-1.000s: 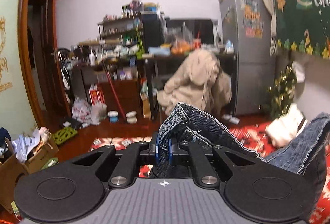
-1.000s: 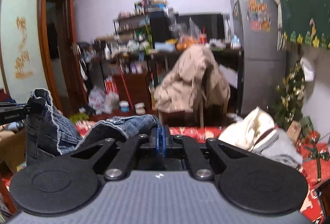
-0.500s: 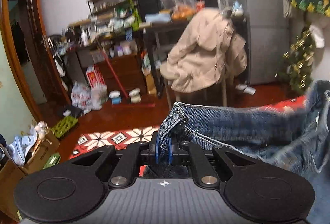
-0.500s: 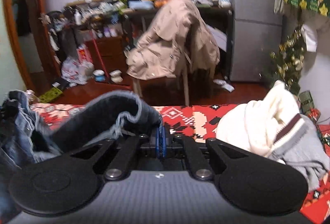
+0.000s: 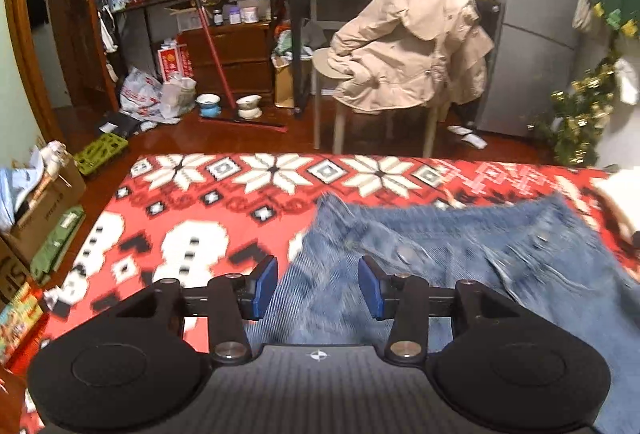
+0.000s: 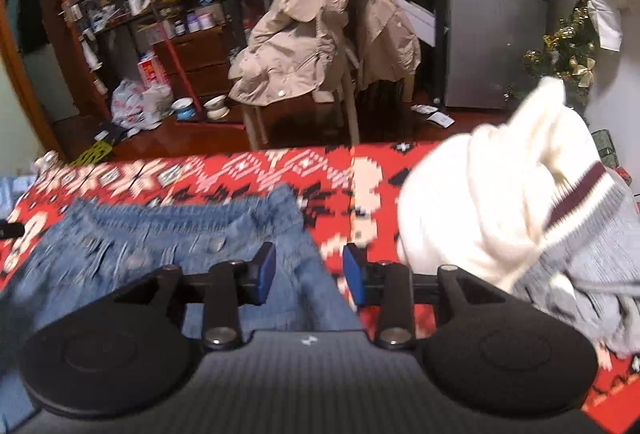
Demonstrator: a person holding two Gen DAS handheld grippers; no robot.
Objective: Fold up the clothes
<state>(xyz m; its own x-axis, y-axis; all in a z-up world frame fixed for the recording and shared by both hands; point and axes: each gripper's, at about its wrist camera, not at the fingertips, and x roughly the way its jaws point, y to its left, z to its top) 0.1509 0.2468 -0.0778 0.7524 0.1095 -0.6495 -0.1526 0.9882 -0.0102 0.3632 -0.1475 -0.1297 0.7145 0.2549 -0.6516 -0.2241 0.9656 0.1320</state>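
While the jeans (image 5: 460,274) lie spread on the red patterned blanket (image 5: 192,210), we hold both grippers just above them with nothing clamped. Our left gripper (image 5: 318,288) has just been opening — its 2 blue pads (image 5: 266,286) now stand apart over the denim at the lower centre of the left wrist frame, and neither presses on the cloth. Our right gripper (image 6: 308,276) has just been opening too; its pads (image 6: 267,274) are parted at the lower centre of the right wrist frame, the left one over the jeans' (image 6: 172,250) edge, the right one over bare blanket (image 6: 332,178).

The waistband runs across the middle of both frames, blurred, with its far edge toward the room. At the right of the right wrist frame a white and grey sweater (image 6: 500,202) sits heaped on the blanket, near the jeans but apart from them. Beyond the blanket — upper centre in both frames — a beige coat (image 5: 412,46) hangs over a chair.
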